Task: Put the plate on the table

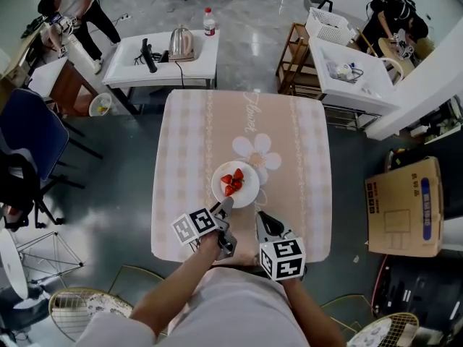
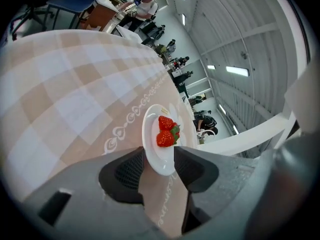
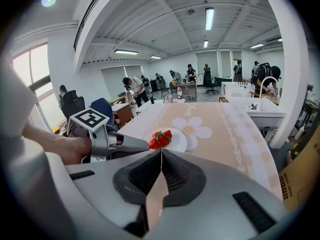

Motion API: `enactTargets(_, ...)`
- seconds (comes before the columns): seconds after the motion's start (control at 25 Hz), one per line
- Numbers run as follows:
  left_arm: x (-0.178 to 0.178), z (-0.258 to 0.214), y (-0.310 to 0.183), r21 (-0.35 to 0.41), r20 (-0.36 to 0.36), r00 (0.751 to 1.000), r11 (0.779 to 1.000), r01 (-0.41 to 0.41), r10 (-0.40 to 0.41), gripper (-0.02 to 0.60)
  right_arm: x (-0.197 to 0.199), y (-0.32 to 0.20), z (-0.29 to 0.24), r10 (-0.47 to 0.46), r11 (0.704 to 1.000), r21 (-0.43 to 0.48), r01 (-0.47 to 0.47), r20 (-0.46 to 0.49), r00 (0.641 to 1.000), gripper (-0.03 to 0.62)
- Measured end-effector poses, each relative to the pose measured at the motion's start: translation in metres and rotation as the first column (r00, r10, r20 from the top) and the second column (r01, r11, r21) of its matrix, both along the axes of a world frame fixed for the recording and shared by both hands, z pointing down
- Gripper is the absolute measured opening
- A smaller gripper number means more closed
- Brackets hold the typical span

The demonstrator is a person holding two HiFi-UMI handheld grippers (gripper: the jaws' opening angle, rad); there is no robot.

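A white plate (image 1: 236,186) with red strawberries (image 1: 232,181) lies flat on the peach checked tablecloth of the table (image 1: 195,136), in front of a printed flower. My left gripper (image 1: 223,207) is at the plate's near rim. In the left gripper view its jaws stand apart with the rim of the plate (image 2: 152,129) between them, and the pads do not press on it. The strawberries (image 2: 166,131) lie just beyond the jaws. My right gripper (image 1: 260,220) hovers near the table's front edge, right of the plate, its jaws shut on nothing. The right gripper view shows the plate (image 3: 181,140) ahead.
Behind the table stands a white table (image 1: 130,56) with a kettle (image 1: 181,43) and a bottle (image 1: 209,22). A white counter (image 1: 362,85) and a wooden rack are at the right rear. A cardboard box (image 1: 403,207) sits on the floor to the right, a blue chair (image 1: 25,132) to the left.
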State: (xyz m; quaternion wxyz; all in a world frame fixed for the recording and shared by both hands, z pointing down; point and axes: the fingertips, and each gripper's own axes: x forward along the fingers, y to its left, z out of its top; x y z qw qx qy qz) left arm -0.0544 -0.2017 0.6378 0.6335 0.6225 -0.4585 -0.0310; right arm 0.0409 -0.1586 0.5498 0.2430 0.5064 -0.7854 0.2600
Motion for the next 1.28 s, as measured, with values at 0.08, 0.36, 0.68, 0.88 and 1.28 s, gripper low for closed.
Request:
enactTargets(0.08, -0.001, 0.002, 0.005, -0.015, 0.034, 0.999, 1.000, -0.021, 0.021, 0.179, 0.000, 0.002, -0.001, -0.001, 1.000, 0.002, 0.001, 0.003, 1.000, 0.005)
enactTargets(0.36, -0.003, -0.006, 0.011, 0.014, 0.057, 0.998, 0.999, -0.037, 0.036, 0.179, -0.001, 0.007, -0.005, 0.000, 1.000, 0.010, 0.000, 0.016, 1.000, 0.005)
enactTargets(0.68, 0.009, -0.043, 0.024, 0.135, 0.138, 0.981, 0.979, -0.155, 0.136, 0.178, -0.005, 0.014, -0.019, -0.018, 0.999, 0.046, 0.017, 0.033, 0.999, 0.005)
enactTargets(0.88, 0.016, -0.069, 0.036, 0.231, 0.225, 0.958, 0.945, -0.231, 0.180, 0.173, -0.007, 0.023, -0.030, -0.043, 0.997, 0.068, 0.039, 0.048, 0.998, 0.005)
enactTargets(1.28, 0.037, -0.118, 0.062, 0.396, 0.363, 0.911, 0.853, -0.340, 0.195, 0.090, -0.011, 0.042, -0.054, -0.099, 0.988, 0.124, 0.090, 0.068, 0.993, 0.005)
